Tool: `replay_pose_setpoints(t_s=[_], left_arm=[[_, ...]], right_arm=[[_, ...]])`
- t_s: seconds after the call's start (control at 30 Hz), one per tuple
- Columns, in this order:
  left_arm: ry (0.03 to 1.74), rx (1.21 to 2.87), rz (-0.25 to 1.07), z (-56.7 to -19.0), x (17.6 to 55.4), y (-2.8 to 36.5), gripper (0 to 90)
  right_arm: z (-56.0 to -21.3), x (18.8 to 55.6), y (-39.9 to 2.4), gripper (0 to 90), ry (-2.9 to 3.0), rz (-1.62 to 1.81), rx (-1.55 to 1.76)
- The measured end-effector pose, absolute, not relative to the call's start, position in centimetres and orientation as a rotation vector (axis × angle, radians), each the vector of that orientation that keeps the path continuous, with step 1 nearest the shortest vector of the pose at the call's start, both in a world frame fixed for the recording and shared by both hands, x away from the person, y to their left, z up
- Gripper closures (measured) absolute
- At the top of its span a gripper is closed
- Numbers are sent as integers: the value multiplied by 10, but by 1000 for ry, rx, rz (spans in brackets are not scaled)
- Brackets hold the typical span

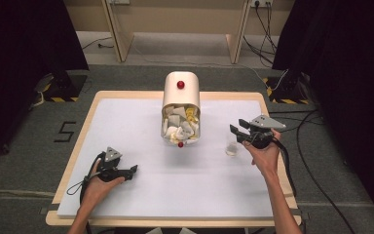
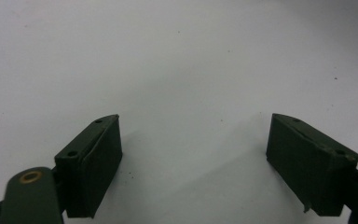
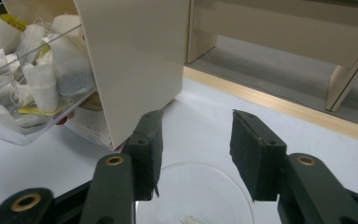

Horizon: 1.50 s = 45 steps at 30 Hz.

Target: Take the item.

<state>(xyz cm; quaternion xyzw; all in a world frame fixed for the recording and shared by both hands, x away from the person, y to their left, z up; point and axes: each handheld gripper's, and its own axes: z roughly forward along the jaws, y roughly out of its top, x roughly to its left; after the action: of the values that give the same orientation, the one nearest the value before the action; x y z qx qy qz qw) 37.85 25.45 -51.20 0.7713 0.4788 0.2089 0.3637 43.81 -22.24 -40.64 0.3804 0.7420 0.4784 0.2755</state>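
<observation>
A cream box (image 1: pixel 180 90) with a red knob stands at the middle back of the white table top (image 1: pixel 126 126). Its clear front bin (image 1: pixel 180 126) is tipped open and full of white tea bags (image 3: pixel 37 74). A small clear glass cup (image 1: pixel 232 147) stands to the right of it, with a bit of white (image 3: pixel 189 218) at its bottom. My right gripper (image 1: pixel 237 126) hovers just over the cup (image 3: pixel 200 191), open (image 3: pixel 196 135), nothing between its pads. My left gripper (image 1: pixel 134 170) lies at the front left, open (image 2: pixel 193 140) over bare table.
The wooden table edge (image 3: pixel 279 105) runs close behind the cup. Wooden furniture legs (image 1: pixel 119 34) stand on the floor beyond the table. Dark curtains (image 1: pixel 341 48) hang at both sides, and cables (image 1: pixel 307 161) trail off to the right.
</observation>
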Motion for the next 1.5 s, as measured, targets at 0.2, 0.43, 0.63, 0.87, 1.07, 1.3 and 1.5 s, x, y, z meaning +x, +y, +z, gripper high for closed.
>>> replay_pose_setpoints(t_s=[0.2,0.43,0.63,0.87,1.07,1.3,1.5], left_arm=[[1232,1984,537,-512,379,254,170],[1233,1984,538,-512,379,254,170],[1233,1984,537,-512,379,255,170],[1233,1984,538,-512,379,254,170],[1233,1984,538,-512,379,255,170],[1233,1984,538,-512,379,254,169],[1233,1984,537,-512,379,254,170]], right_arm=[[-401,435,-217,485,1985,1306,1013],[-398,430,-206,451,1995,1327,994],[-396,422,-198,419,2020,1334,978],[-400,413,-191,400,2051,1327,961],[-405,405,-185,396,2077,1322,942],[-410,400,-182,395,2088,1326,938],[-414,396,-182,395,2095,1325,942]])
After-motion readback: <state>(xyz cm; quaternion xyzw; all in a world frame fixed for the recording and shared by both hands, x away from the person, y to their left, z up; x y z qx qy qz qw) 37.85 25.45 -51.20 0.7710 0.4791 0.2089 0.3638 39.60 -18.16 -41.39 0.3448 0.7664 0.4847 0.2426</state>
